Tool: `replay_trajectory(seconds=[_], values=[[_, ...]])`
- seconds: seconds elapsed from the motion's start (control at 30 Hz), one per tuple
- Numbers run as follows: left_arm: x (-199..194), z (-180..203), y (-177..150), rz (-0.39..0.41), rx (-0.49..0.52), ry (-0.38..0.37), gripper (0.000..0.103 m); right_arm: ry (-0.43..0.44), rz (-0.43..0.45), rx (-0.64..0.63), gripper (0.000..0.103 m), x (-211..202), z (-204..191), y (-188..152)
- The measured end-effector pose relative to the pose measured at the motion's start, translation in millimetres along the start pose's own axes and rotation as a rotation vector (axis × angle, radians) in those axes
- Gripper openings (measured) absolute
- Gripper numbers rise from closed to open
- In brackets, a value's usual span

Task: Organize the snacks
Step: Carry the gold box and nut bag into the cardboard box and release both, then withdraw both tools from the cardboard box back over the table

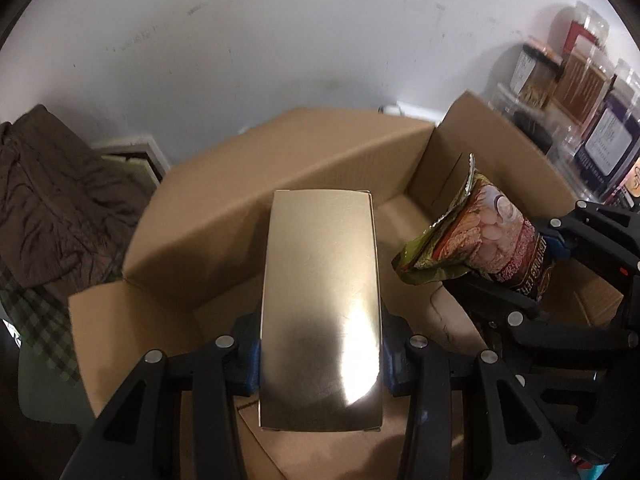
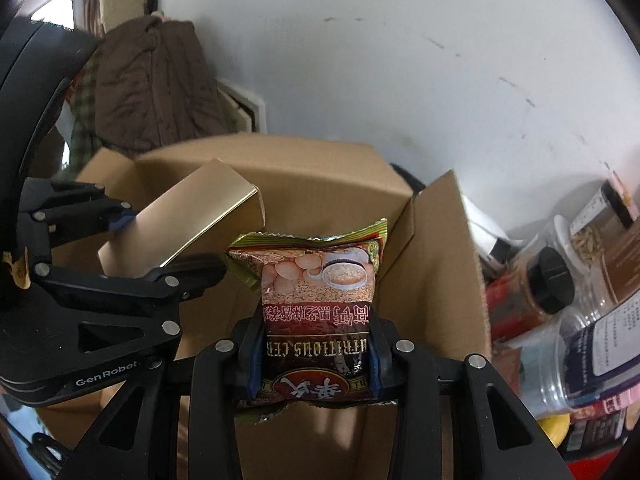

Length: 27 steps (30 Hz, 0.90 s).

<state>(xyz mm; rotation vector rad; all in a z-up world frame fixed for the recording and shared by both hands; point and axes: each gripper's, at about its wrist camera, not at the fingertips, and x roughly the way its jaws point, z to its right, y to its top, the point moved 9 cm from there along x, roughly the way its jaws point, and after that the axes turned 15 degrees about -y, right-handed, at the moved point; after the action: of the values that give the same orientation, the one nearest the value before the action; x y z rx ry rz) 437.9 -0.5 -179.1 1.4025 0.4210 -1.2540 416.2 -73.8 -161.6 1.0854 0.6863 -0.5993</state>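
Observation:
A shiny gold box (image 1: 320,304) is clamped between the blue pads of my left gripper (image 1: 322,364), which is shut on it and holds it over the open cardboard box (image 1: 224,216). To its right, the cereal packet (image 1: 492,240) sits in my right gripper (image 1: 532,264). In the right wrist view the right gripper (image 2: 316,356) is shut on the red and green cereal packet (image 2: 320,292), also above the cardboard box (image 2: 436,264). There the gold box (image 2: 188,228) and left gripper (image 2: 136,244) appear at the left.
Clear plastic jars (image 2: 576,344) and other snack containers (image 1: 592,120) crowd the right side beyond the box's flap. A brown garment (image 1: 52,200) hangs at the left against the white wall (image 1: 280,40). The box flaps stand up around the opening.

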Motion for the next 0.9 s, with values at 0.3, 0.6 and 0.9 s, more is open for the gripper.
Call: replay_trajectory(seconds=[0.3,0.6,0.9], values=[[8.1,-3.1,-9.7,-0.060,-0.012,0.043,0.047,-0.041,-0.043,-0.026,0.045,5.7,-4.5,-7.5],[-17.6,-3.7,-9.4,-0.022,-0.013,0.072,0.055,-0.059,-0.029,-0.012,0.054,-11.8,2.4,-7.0],[-84.2,23.9,2.1,0.111,0.013,0.069,0.055,-0.088,0.052,0.020,0.054,-68.7,24.6,-1.5]])
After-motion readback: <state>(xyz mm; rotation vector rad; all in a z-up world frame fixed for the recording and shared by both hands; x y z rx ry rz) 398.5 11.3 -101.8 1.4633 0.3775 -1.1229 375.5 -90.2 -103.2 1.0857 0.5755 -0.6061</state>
